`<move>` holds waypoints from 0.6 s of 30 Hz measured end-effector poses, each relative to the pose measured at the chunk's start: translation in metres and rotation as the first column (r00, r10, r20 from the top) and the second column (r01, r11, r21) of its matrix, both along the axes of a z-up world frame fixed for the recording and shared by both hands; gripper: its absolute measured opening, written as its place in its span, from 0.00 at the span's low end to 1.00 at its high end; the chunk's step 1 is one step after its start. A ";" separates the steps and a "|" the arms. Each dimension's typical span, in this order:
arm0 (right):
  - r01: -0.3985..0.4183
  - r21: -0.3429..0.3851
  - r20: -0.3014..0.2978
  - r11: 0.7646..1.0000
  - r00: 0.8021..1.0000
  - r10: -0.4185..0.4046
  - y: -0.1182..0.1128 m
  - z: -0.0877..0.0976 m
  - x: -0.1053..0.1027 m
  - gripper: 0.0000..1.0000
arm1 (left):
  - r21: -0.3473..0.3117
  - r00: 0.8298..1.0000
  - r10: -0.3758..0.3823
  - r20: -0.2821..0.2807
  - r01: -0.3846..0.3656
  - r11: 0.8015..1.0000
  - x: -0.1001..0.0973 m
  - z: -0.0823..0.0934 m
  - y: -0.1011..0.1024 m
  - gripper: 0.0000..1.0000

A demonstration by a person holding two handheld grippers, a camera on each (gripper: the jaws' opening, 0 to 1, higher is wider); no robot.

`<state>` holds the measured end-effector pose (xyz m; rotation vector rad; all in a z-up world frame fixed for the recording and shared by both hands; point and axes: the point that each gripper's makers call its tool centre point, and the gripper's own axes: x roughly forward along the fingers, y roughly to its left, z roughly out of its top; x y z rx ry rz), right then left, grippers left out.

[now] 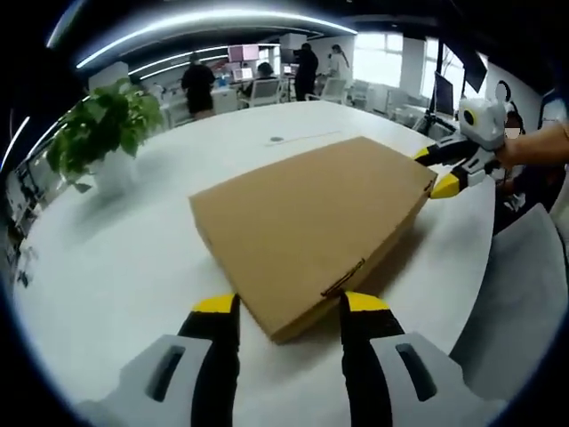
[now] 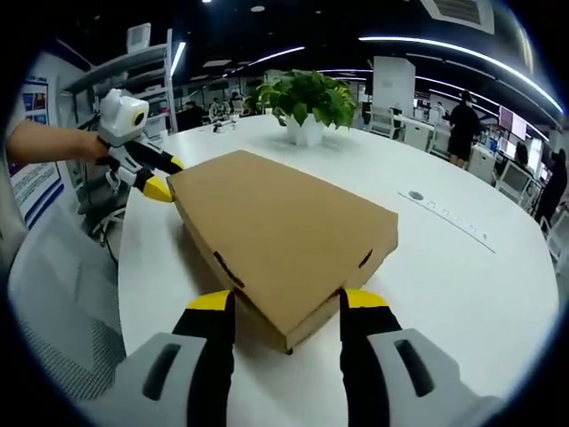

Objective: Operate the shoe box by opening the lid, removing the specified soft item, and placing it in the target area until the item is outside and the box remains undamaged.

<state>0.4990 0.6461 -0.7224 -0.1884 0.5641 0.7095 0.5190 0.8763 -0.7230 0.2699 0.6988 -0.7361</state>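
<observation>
**Closed cardboard box flanked by both grippers**

While the lid lies flat and shut, the brown cardboard shoe box (image 1: 311, 236) is seen resting on the round white table (image 1: 116, 267), and nothing of its contents can be made out. In the left gripper view, the left gripper (image 1: 291, 304) is set at the near corner of the box, its yellow-tipped jaws spread wide on either side of that corner; nothing is clamped between them. A small locking tab (image 1: 345, 277) is seen on the box edge just beside the right-hand jaw. At the far corner the right gripper (image 1: 437, 171) is seen, held by a hand (image 1: 533, 147), its jaws parted around the box edge.

In the right gripper view, the same arrangement is shown from the opposite side: the right gripper (image 2: 289, 302) is held open astride the near corner of the box (image 2: 284, 222), with nothing gripped. A potted plant (image 2: 307, 102) in a white pot is placed on the table beyond the box, well apart from it. People and desks are visible in the background.
</observation>
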 end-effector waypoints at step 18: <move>0.029 0.012 0.000 1.000 1.000 -0.029 0.017 0.001 -0.039 0.41 | 0.013 0.997 -0.068 -0.018 0.069 0.998 -0.026 0.003 0.013 0.43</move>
